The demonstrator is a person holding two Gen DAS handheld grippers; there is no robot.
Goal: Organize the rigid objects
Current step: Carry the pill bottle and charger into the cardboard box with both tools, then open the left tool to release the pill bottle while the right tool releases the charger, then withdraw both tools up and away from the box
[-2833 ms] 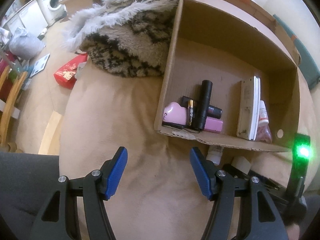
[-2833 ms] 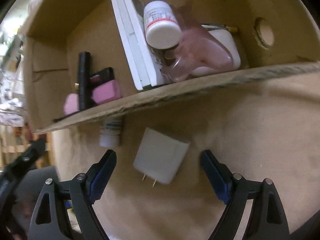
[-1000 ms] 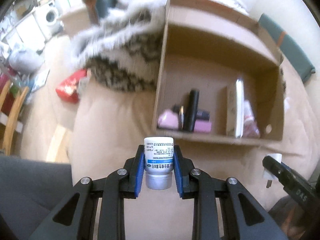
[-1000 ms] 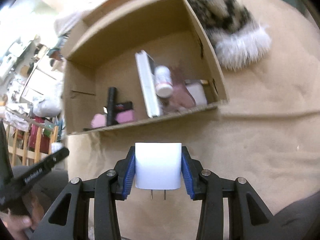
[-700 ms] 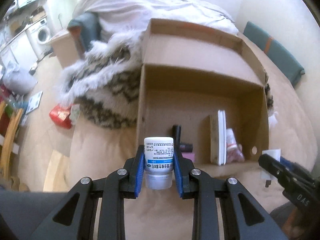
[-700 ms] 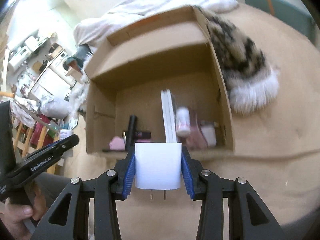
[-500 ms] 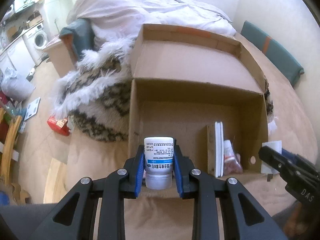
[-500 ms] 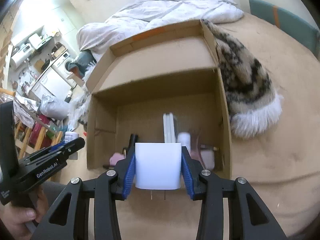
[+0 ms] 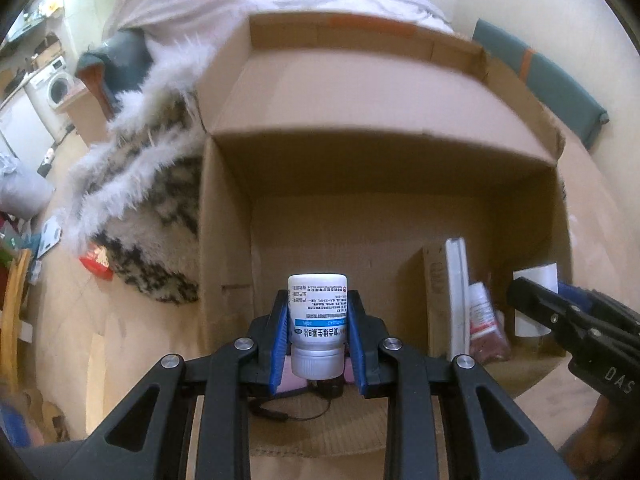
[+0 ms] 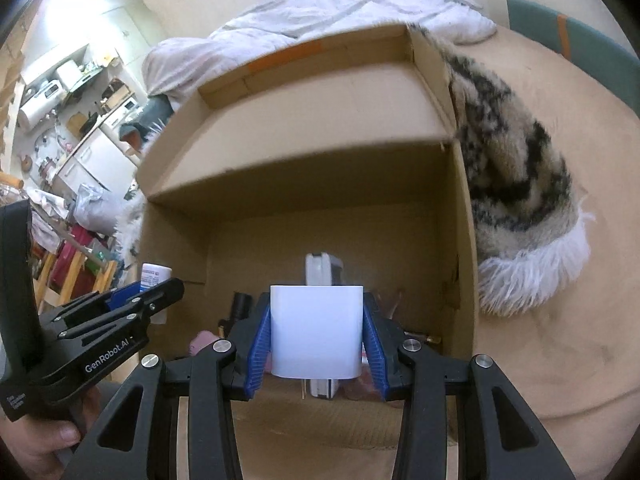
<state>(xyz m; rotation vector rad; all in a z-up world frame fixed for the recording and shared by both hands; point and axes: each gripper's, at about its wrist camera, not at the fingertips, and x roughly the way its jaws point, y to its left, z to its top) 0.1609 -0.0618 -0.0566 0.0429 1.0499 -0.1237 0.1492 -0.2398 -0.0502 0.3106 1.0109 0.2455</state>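
My left gripper (image 9: 318,328) is shut on a white pill bottle (image 9: 317,320) with a blue label band, cap toward me, held at the mouth of the open cardboard box (image 9: 224,240). My right gripper (image 10: 316,340) is shut on a white plug adapter (image 10: 316,332), prongs down, also at the box mouth (image 10: 176,248). Each gripper shows in the other's view: the right one (image 9: 560,316) with the adapter, the left one (image 10: 120,320) with the bottle. Inside the box are a flat white case on edge (image 9: 456,296), another small bottle (image 9: 480,312) and a black cylinder (image 10: 242,304).
The box lies on a tan cushion (image 10: 560,340). A furry patterned throw lies against the box, left in the left wrist view (image 9: 152,184) and right in the right wrist view (image 10: 520,200). A white duvet (image 10: 320,12) is behind. Room clutter is far left.
Both grippers closed on their objects and lifted them off the cushion. Both then moved forward to the box mouth, so the box now fills both views.
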